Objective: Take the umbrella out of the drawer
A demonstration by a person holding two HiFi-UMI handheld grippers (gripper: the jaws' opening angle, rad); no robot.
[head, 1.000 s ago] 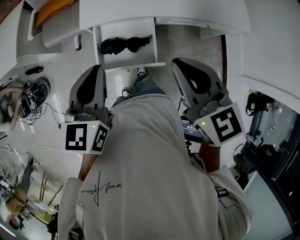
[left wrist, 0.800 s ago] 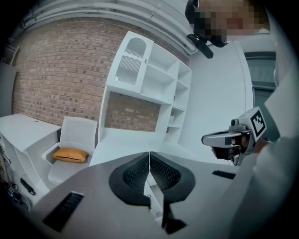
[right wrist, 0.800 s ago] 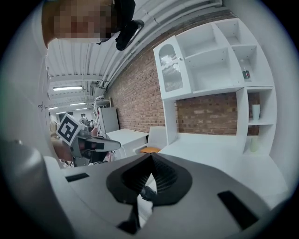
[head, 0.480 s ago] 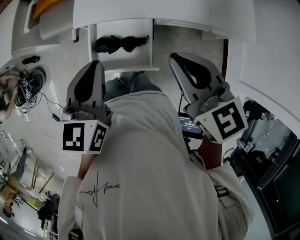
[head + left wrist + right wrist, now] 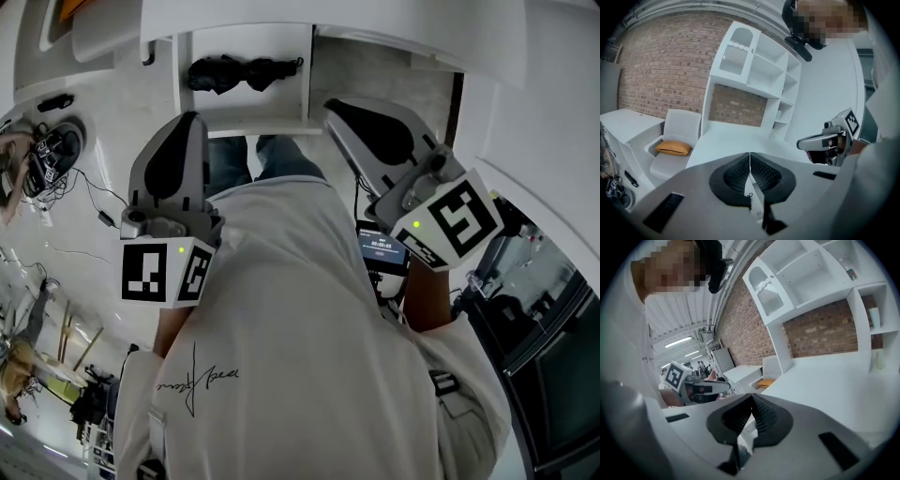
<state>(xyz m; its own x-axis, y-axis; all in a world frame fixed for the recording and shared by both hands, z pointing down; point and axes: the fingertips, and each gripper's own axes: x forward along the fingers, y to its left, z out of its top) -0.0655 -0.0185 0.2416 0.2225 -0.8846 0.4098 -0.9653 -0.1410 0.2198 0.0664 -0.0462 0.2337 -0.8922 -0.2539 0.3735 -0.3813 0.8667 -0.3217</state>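
Approach under way: we stand over the open white drawer (image 5: 253, 126), both tools held out in front of our pale shirt (image 5: 300, 337) and neither yet near its contents. On our left, the grey, black-padded left gripper (image 5: 187, 122) points forward and slightly down, its jaws pressed together on nothing. Between and beyond the two tools, the black folded umbrella (image 5: 242, 73) lies crosswise near the drawer's far end, untouched and well apart from either tip. On our right, the matching grey right gripper (image 5: 330, 106) likewise has its jaws closed flat against each other, empty. We judge the reach to be only starting. The next move calls for us to bend lower, part one pair of jaws, bring them down across the umbrella's bundled middle, and close firmly before lifting it clear of the drawer walls.
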